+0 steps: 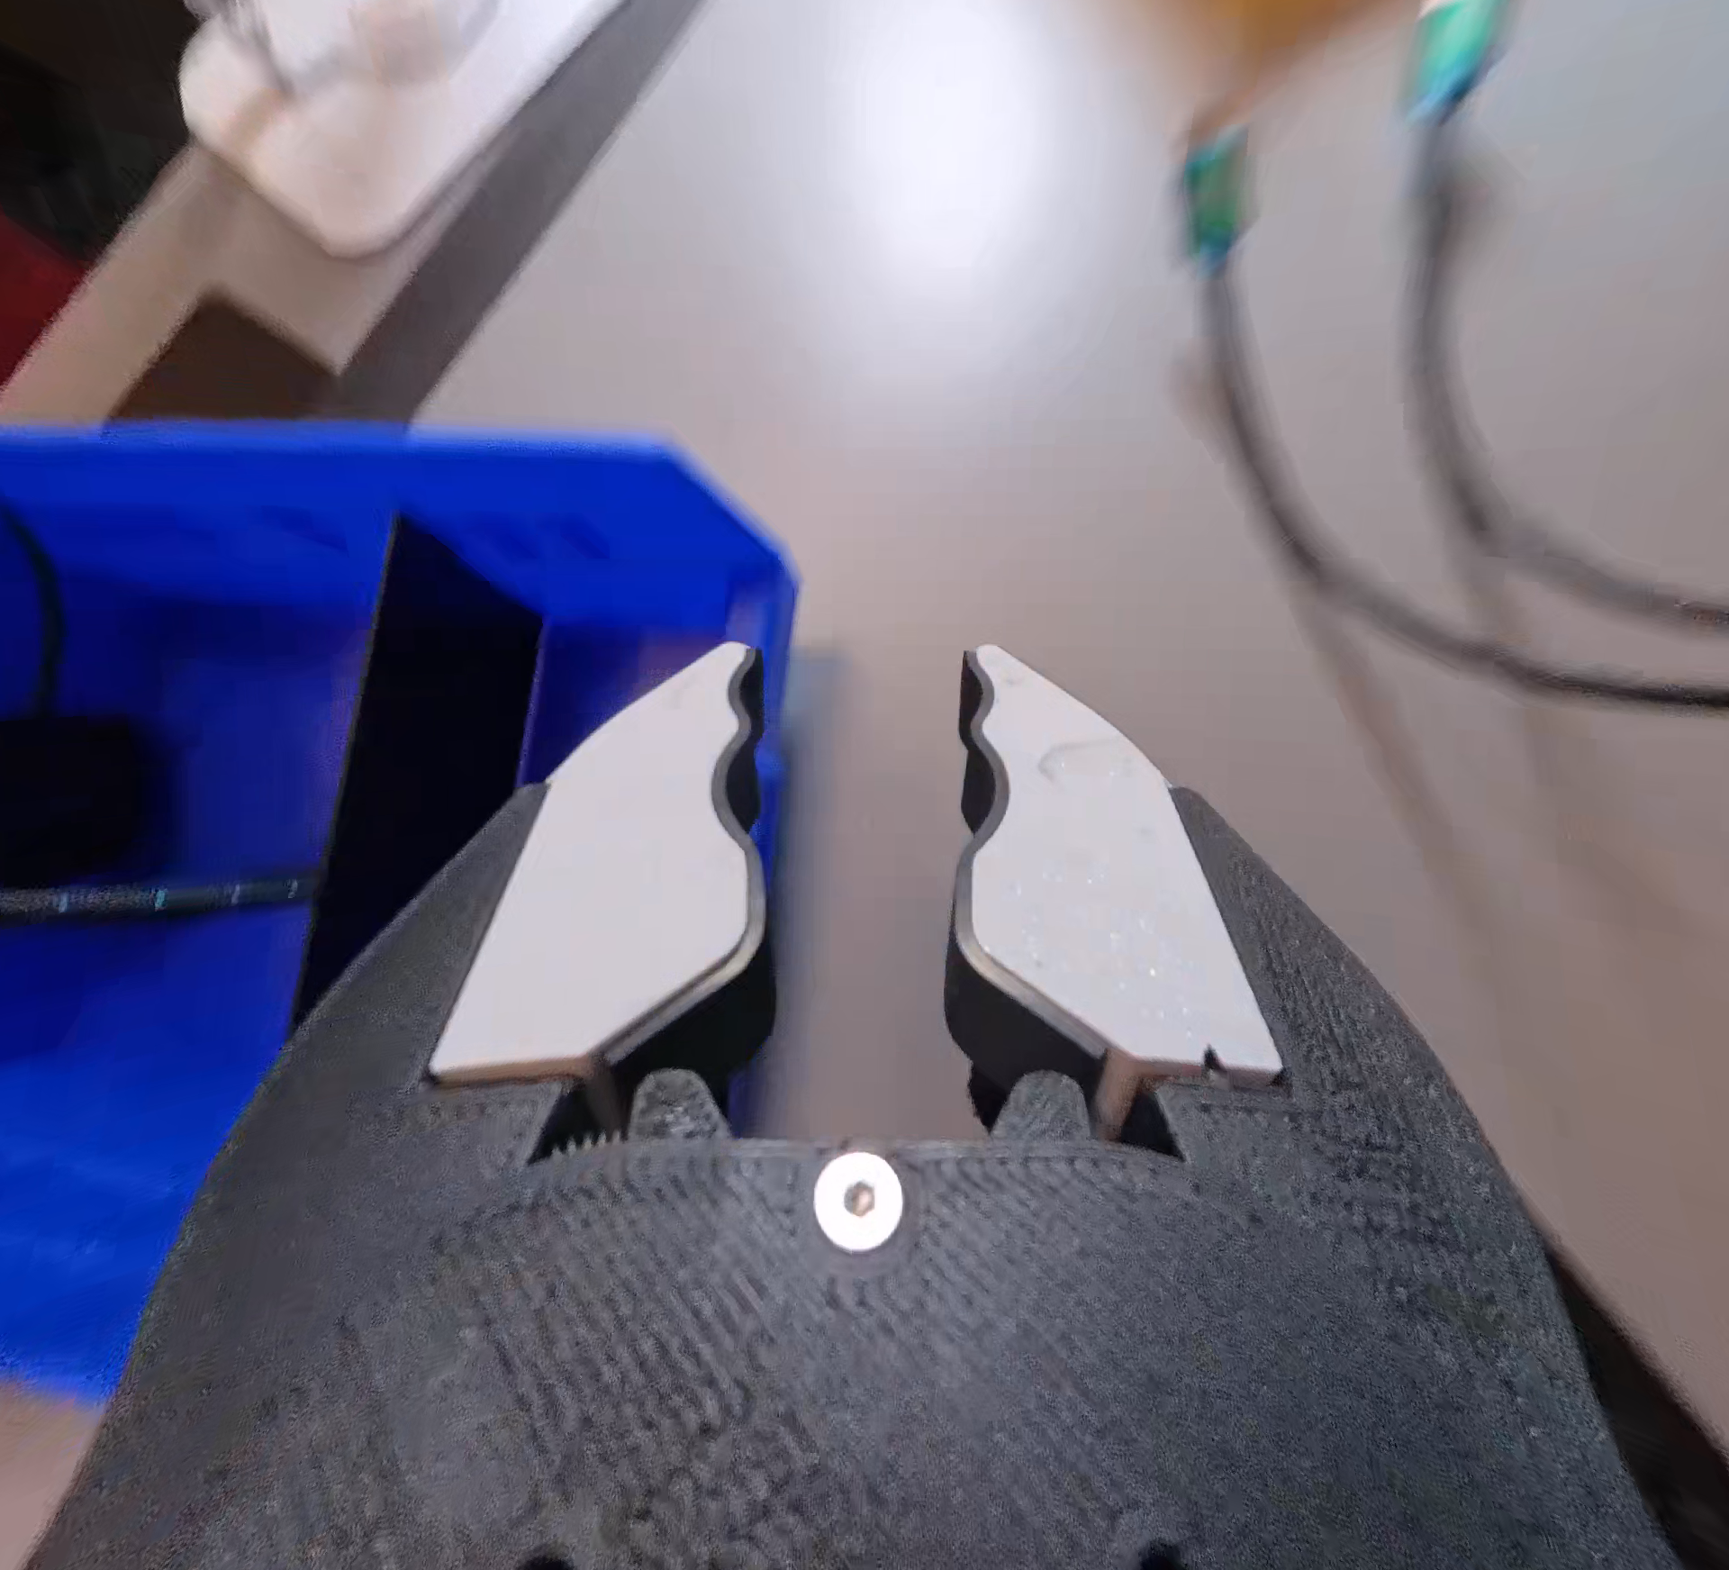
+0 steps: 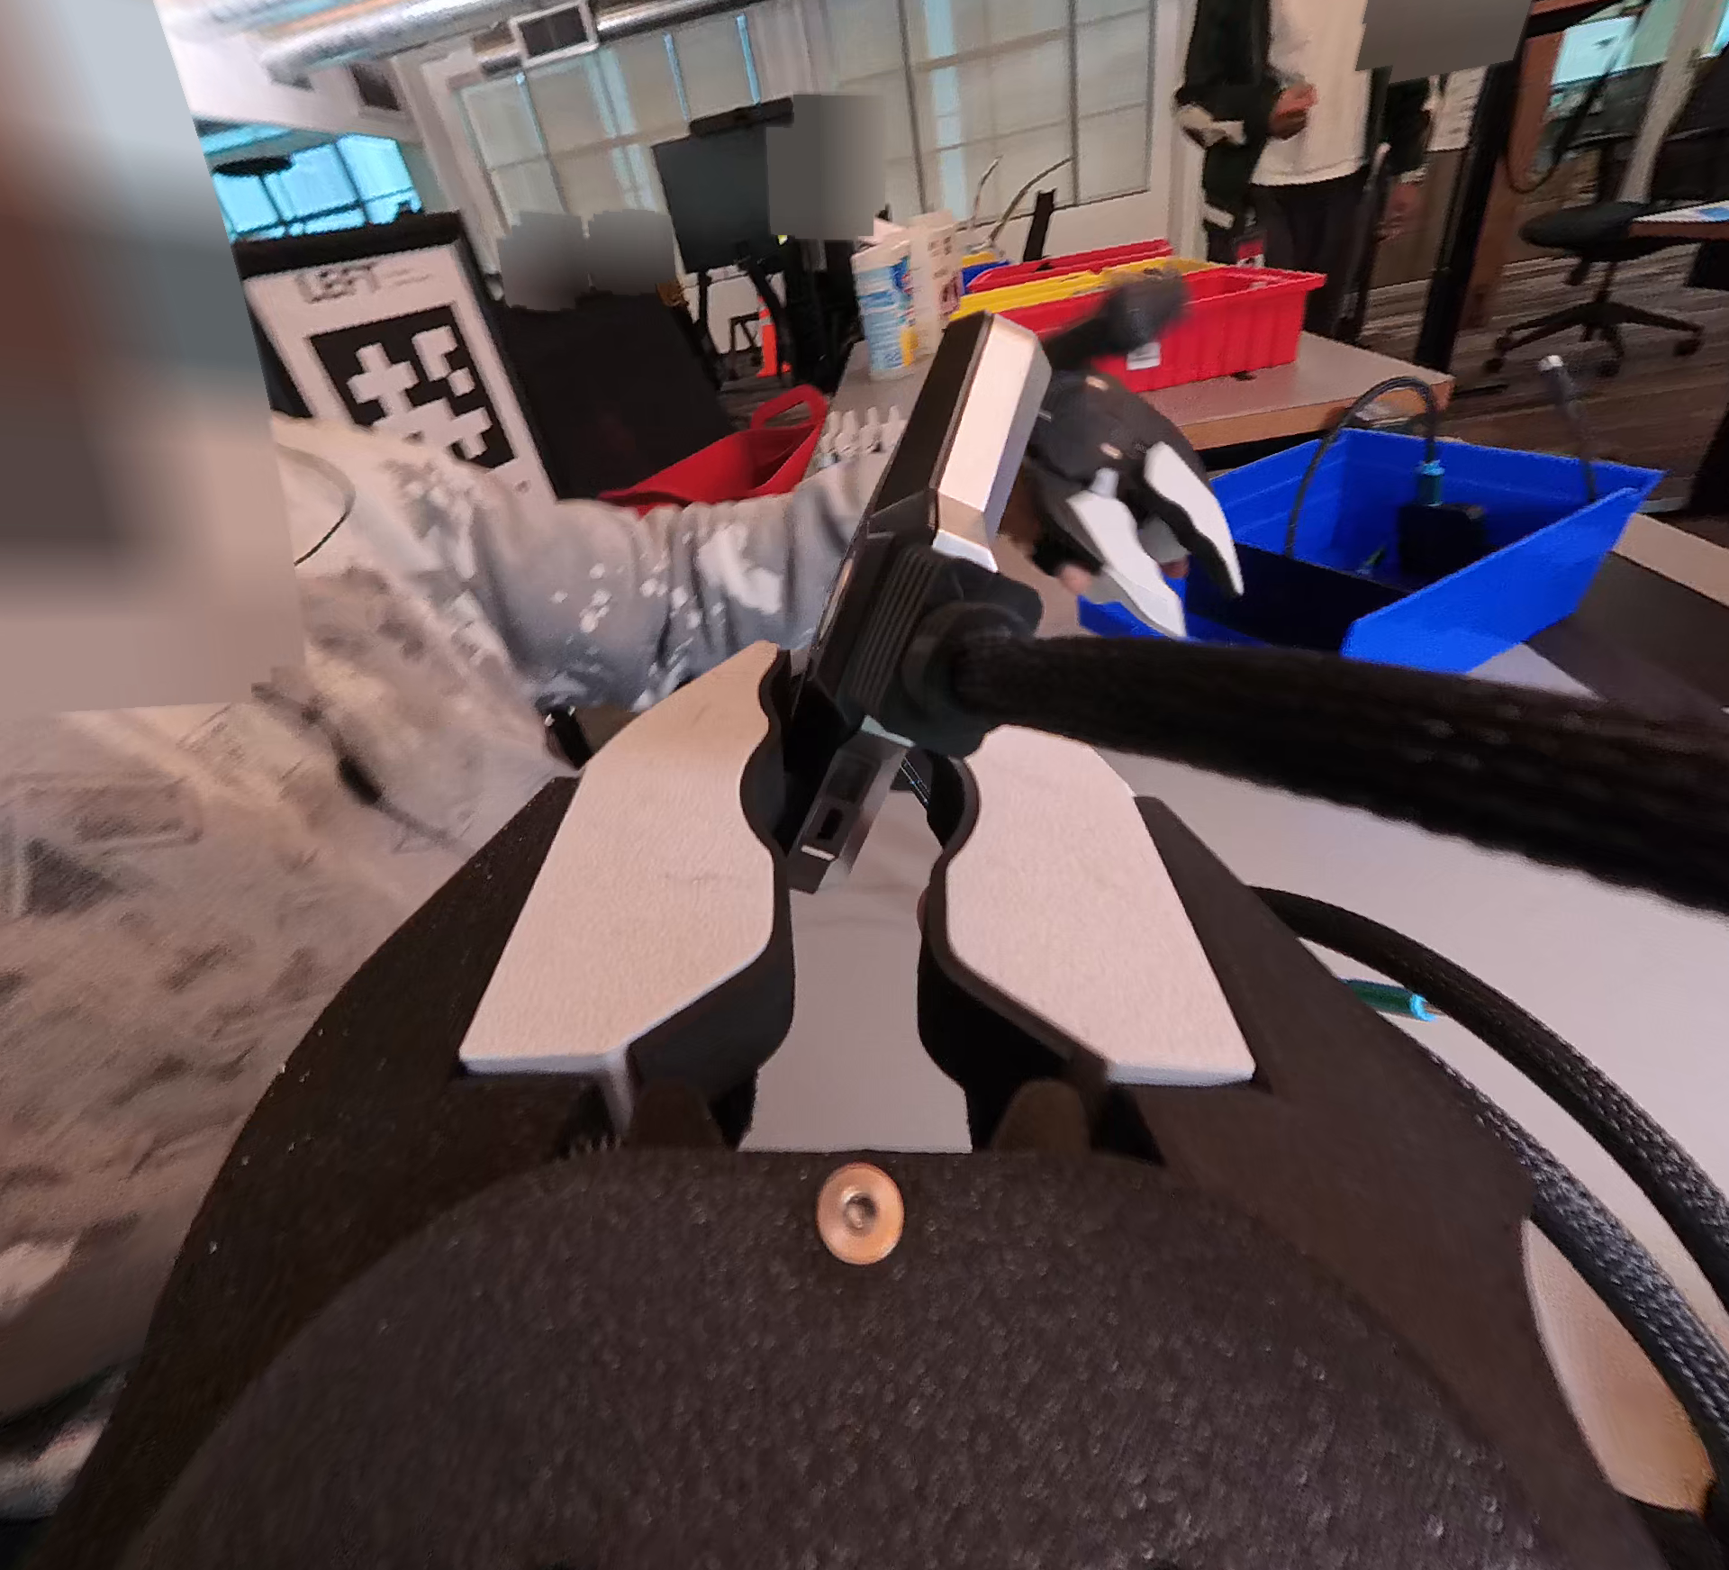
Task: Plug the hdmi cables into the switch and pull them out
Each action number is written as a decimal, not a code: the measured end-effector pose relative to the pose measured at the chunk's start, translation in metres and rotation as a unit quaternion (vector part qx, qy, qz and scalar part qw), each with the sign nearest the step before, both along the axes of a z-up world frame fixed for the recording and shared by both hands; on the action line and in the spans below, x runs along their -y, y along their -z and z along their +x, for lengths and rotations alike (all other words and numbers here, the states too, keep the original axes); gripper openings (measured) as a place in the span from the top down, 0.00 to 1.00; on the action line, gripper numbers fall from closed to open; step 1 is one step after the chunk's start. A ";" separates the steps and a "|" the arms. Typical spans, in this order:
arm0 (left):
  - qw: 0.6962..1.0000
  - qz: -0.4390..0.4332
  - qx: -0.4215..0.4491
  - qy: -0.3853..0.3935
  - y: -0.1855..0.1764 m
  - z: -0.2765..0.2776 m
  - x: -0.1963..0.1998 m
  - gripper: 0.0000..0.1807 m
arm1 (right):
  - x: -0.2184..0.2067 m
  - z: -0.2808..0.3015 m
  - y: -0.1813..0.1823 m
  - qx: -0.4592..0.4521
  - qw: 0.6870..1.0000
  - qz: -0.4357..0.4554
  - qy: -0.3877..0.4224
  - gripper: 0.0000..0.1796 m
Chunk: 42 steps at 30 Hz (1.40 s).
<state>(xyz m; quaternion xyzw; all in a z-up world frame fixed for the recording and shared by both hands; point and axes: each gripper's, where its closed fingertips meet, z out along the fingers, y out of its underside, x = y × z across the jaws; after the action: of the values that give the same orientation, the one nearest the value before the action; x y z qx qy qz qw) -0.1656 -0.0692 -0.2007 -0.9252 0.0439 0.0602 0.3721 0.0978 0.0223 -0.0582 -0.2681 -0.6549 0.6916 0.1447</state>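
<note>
Left hand-held gripper [image 1: 861, 687] parted wide, empty, over grey worktop [image 1: 889, 234]; loose teal-tipped hdmi cables [image 1: 1216, 201] at one o'clock, long axes running away. Right hand-held gripper [image 2: 861, 739] clamping switch [image 2: 922, 533], tilted toward one o'clock, one braided cable [image 2: 1310, 739] plugged in.

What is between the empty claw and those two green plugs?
Only bare grey table between the left gripper and the green plugs, seen in the left wrist view.
</note>
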 end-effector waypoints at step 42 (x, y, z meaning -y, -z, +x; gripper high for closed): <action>0.834 0.364 0.266 0.319 -0.163 0.160 -0.096 0.87 | -0.011 -0.103 -0.029 0.038 0.988 0.139 0.053 0.89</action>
<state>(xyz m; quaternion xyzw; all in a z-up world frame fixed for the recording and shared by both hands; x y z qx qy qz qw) -0.0056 0.0264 -0.0377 -0.6381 0.2109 -0.2981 0.6778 -0.0052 0.0331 -0.0292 -0.3058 -0.7347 0.5744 0.1917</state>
